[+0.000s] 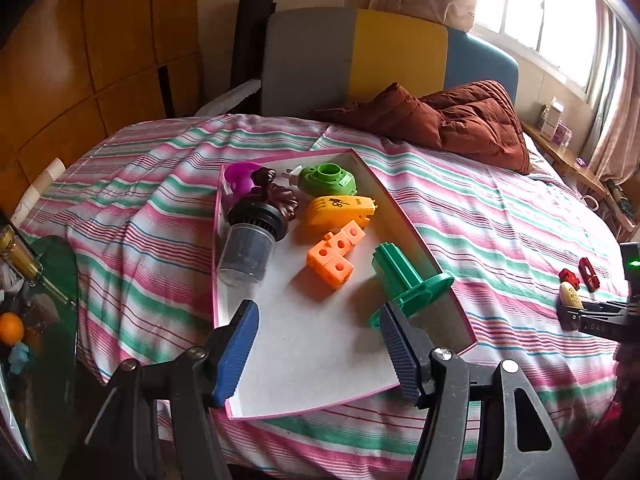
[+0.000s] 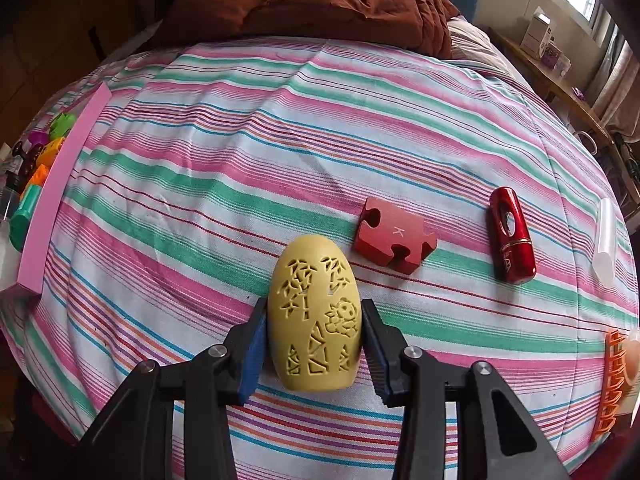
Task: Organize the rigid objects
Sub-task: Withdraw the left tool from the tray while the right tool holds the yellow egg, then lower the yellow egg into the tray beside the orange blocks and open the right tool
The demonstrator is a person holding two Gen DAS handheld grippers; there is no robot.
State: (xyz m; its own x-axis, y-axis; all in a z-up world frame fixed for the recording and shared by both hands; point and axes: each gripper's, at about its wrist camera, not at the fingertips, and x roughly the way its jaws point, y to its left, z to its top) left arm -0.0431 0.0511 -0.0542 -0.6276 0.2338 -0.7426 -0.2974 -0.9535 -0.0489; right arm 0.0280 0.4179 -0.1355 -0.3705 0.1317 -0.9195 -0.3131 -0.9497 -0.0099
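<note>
A shallow pink-rimmed tray (image 1: 400, 208) lies on the striped bed. In it are a green spool (image 1: 400, 280), joined orange cubes (image 1: 334, 254), an orange-yellow toy (image 1: 340, 210), a green round part (image 1: 328, 180), a clear cylinder with a black cap (image 1: 248, 248), a brown figurine (image 1: 280, 196) and a purple piece (image 1: 238, 176). My left gripper (image 1: 316, 312) hovers open over the tray's near end with nothing between its pads. My right gripper (image 2: 314, 304) is shut on a carved yellow egg (image 2: 314, 340), to the right of the tray (image 2: 60, 196).
Beyond the egg on the bedspread lie a red puzzle block (image 2: 394, 236), a red tube (image 2: 512, 236) and a clear tube (image 2: 606, 240). An orange clip (image 2: 612, 384) sits at the right edge. A brown quilt (image 1: 460, 120) is heaped by the headboard. A cluttered glass side table (image 1: 40, 280) stands to the left.
</note>
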